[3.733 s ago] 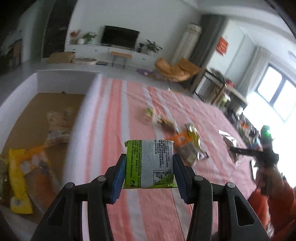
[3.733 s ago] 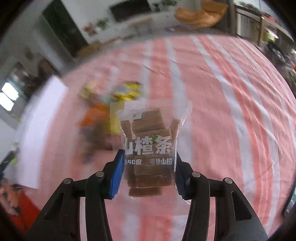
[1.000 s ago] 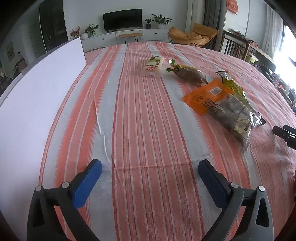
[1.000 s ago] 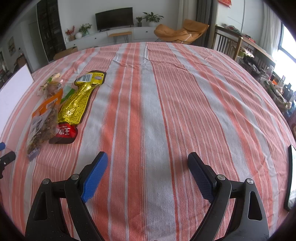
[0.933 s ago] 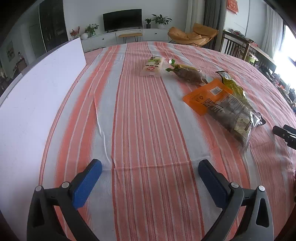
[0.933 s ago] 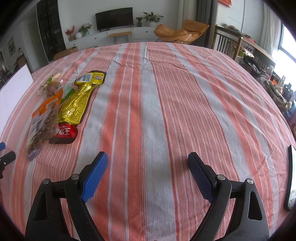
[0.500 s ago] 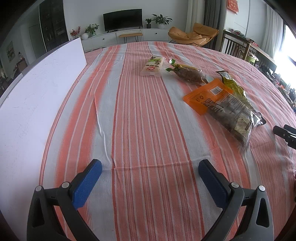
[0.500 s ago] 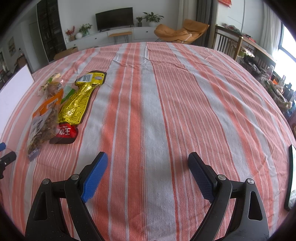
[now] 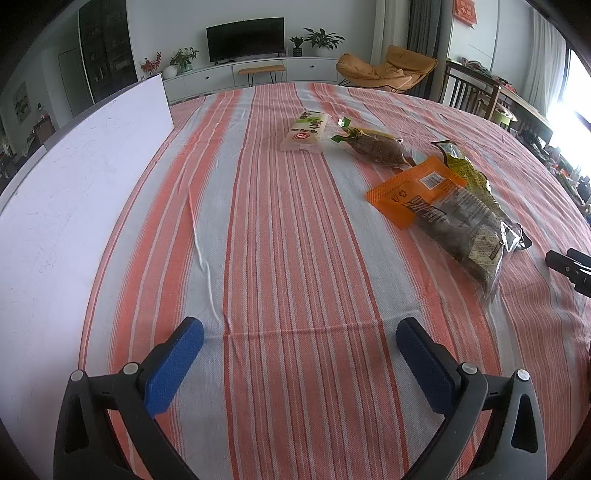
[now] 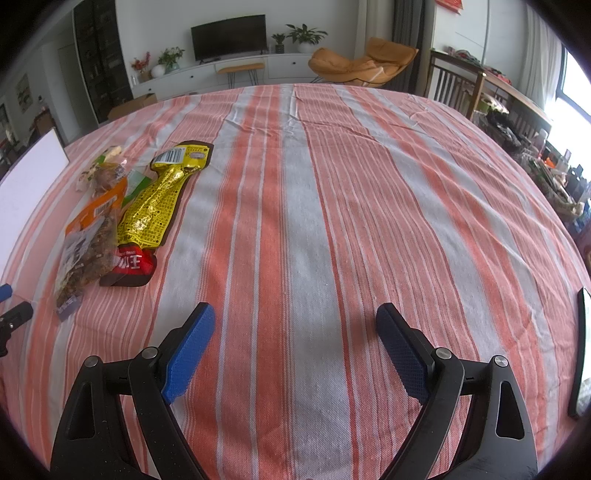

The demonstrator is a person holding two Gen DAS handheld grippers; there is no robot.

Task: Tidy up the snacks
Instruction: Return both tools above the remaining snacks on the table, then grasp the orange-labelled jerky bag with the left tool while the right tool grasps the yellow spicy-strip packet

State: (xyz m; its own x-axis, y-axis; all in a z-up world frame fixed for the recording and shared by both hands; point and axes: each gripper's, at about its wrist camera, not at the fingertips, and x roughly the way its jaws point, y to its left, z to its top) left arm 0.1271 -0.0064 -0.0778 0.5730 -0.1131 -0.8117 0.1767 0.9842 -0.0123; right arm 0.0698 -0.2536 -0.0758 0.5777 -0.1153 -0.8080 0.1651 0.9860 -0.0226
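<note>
From the left wrist, the left hand-held gripper (image 9: 299,338) hangs empty with its jaws wide apart over the striped surface (image 9: 258,258); four snack packs still lie ahead to its right, the nearest an orange packet (image 9: 439,210), and a white box wall (image 9: 66,192) stands to its left, so sorting looks unfinished. From the right wrist, the right hand-held gripper (image 10: 295,323) is likewise spread and empty, a yellow packet (image 10: 155,206) lies ahead to its left, and a living room with a television (image 10: 228,36) lies beyond.

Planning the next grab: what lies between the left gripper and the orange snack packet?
In the left wrist view, only bare striped tablecloth lies between the open left gripper and the orange snack packet.
</note>
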